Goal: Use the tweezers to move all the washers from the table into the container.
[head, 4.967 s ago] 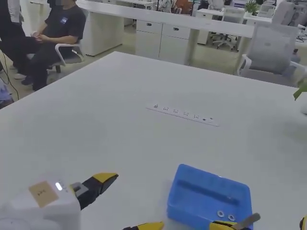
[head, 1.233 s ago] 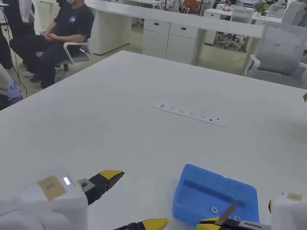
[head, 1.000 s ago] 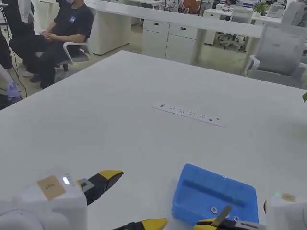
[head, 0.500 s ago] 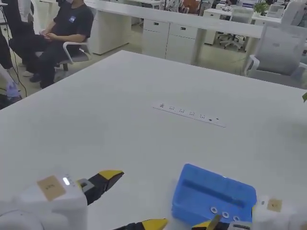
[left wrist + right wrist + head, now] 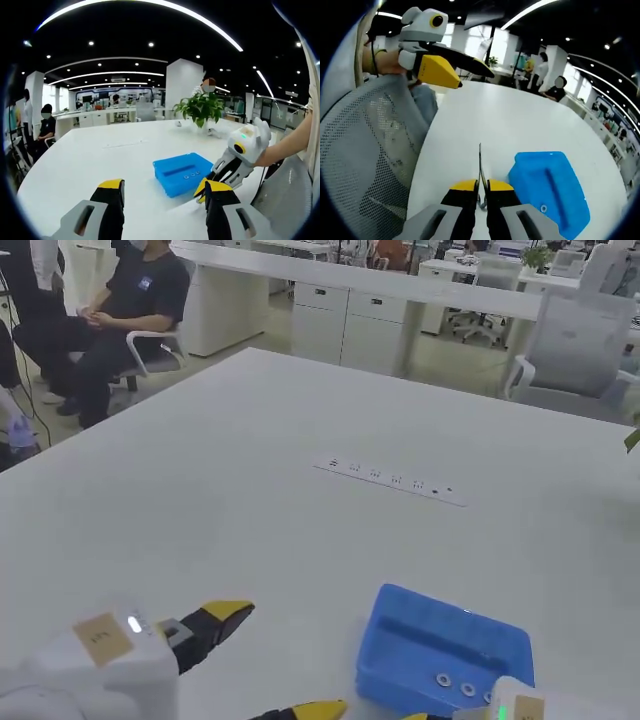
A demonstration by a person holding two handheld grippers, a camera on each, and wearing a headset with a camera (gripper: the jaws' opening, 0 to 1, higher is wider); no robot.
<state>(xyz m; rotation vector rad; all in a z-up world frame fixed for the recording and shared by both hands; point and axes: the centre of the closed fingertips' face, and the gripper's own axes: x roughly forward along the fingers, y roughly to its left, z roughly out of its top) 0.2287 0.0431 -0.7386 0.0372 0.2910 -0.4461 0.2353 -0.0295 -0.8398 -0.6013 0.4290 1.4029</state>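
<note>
Fingers [image 5: 465, 186] of the right gripper [image 5: 481, 186] are pressed together on the tweezers [image 5: 480, 160], whose thin blades run forward from between the yellow tips. The blades end over bare table just beside the container's [image 5: 550, 182] left wall. No washer can be made out at their point.

The washers [image 5: 455, 684] lie in a short row on the container's floor, close to its near wall. The left gripper view shows them as small pale rings [image 5: 192, 176], and the right gripper view catches one [image 5: 543, 208] by the near corner. Nothing else is in the blue tray, and no loose washer can be made out on the table [image 5: 250, 500] around it.

By this evidence the task is at or near its end, with the latest drop made and the tweezers clear of the tray. The next move calls for a look over the tabletop around the container. If a washer remains, the tweezers must be brought down flat enough to pinch its thin rim.

The left gripper [image 5: 268, 661] hovers to the left of the container with its fingers spread wide and nothing between them. Beyond the container a strip of sockets [image 5: 390, 480] is set into the table. Farther off, past the table's far-left edge, a person [image 5: 120, 310] sits on a chair.
</note>
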